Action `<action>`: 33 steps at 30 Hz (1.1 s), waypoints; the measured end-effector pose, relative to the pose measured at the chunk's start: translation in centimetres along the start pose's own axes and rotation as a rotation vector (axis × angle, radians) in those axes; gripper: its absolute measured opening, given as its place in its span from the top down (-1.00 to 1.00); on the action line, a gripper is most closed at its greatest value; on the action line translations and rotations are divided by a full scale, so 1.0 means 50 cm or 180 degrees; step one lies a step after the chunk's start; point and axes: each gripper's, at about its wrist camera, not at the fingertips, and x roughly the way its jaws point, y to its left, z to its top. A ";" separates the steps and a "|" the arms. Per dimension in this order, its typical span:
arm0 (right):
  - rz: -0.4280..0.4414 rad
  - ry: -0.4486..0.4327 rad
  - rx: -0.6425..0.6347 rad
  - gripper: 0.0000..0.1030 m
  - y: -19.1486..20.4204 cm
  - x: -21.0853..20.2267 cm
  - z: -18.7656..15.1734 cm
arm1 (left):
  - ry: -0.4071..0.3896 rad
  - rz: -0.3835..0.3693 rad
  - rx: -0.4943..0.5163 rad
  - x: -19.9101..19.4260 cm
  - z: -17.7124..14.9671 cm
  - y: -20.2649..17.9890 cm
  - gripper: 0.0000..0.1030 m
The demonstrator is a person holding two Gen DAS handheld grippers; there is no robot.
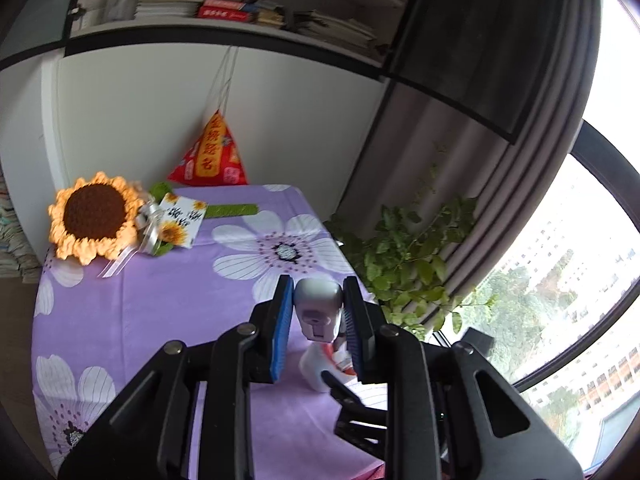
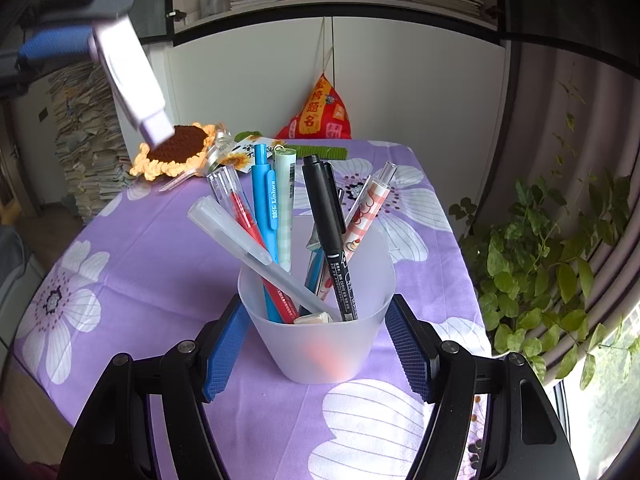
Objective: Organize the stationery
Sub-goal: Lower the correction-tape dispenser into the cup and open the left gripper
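My left gripper (image 1: 318,294) is shut on a pale lilac-grey stationery piece (image 1: 318,310) and holds it in the air above the purple flowered tablecloth (image 1: 160,312). The right wrist view shows the same piece (image 2: 132,80) slanting down at the upper left, clamped by the left gripper (image 2: 86,20). My right gripper (image 2: 316,338) is shut on a frosted plastic cup (image 2: 320,352) that stands on the table. Several pens lean inside it, among them a blue pen (image 2: 264,200) and a black marker (image 2: 328,224). Below the held piece, the left wrist view catches part of the cup (image 1: 316,372).
A crochet sunflower (image 2: 176,152) with a card lies at the table's far left, and a red triangular pouch (image 2: 320,116) leans on the wall behind. A leafy plant (image 2: 552,264) and a window stand off the table's right edge. Stacked papers (image 2: 88,140) rise at the left.
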 end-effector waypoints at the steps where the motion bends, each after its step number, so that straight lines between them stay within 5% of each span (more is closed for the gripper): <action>1: 0.0001 -0.0001 -0.0002 -0.38 0.000 0.000 0.000 | 0.0004 -0.0042 0.0026 0.002 0.001 -0.007 0.55; 14: -0.0001 0.0000 -0.0007 -0.38 0.000 0.000 0.000 | 0.0437 -0.0213 0.0176 0.085 -0.031 -0.054 0.55; 33: 0.0000 0.0008 -0.0011 -0.38 0.000 0.000 -0.001 | 0.0655 -0.0217 0.0153 0.131 -0.039 -0.056 0.54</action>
